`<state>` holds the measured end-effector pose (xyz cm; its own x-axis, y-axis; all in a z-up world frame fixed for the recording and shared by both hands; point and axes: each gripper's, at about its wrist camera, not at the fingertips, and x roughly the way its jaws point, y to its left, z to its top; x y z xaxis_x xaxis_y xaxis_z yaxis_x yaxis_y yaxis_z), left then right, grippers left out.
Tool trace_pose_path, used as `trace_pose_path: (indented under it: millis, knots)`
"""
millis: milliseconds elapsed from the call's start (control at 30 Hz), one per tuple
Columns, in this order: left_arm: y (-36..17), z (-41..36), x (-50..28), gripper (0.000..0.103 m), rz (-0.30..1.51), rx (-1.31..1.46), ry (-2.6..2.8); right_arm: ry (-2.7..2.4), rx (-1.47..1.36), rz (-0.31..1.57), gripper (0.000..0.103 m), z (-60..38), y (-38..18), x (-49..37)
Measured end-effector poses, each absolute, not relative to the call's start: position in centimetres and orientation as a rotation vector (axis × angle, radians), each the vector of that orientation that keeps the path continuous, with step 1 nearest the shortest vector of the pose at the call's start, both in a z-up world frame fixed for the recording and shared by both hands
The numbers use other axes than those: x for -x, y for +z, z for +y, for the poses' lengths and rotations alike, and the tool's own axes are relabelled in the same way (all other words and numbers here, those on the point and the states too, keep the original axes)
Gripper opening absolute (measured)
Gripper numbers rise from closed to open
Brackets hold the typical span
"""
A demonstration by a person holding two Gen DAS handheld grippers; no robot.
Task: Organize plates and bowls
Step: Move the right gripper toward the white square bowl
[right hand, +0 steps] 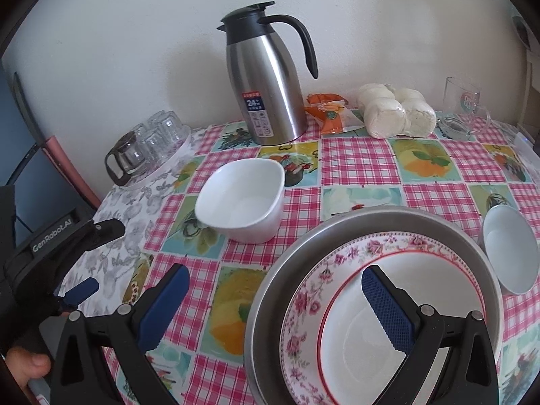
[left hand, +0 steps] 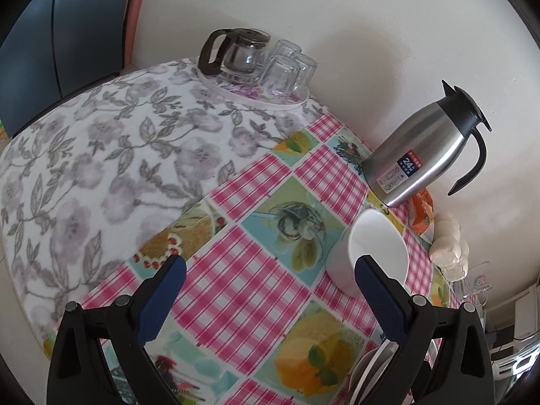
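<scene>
The wide grey metal basin (right hand: 270, 290) sits directly under the right hand-held gripper (right hand: 275, 293), on the checked tabletop (right hand: 364, 165). Inside it lies the round white plate with a pink flowered rim (right hand: 303, 307), below and between the spread blue pads.

The squarish white ceramic bowl (right hand: 241, 199) stands ahead and to the left of that hand-held gripper, apart from the basin. Its longer side runs from near left to far right.

The left hand-held gripper (left hand: 271, 278) is nearer: the bowl (left hand: 368, 249) is just ahead of its right finger (left hand: 378, 290), off centre.

The small round white bowl (right hand: 511, 253) lies beside the basin's right rim.

Both hand-held grippers are released, jaws wide, gripping nothing.
</scene>
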<state>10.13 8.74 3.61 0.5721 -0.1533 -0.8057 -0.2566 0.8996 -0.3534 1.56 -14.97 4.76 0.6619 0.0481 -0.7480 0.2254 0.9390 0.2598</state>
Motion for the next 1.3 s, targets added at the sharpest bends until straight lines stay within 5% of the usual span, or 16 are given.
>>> trace_pose_path:
  millis: [567,1300]
  knots:
    - [2.1,9.8,-13.5,0.100,1.004,0.725,-0.095,-0.173,-0.312,0.889,0.103,-15.8,6.3,-6.2]
    - [1.0,7.1,-17.5,0.100,0.990,0.628,-0.156,-0.171,-0.310,1.013,0.103,-16.6,3.8,-12.4]
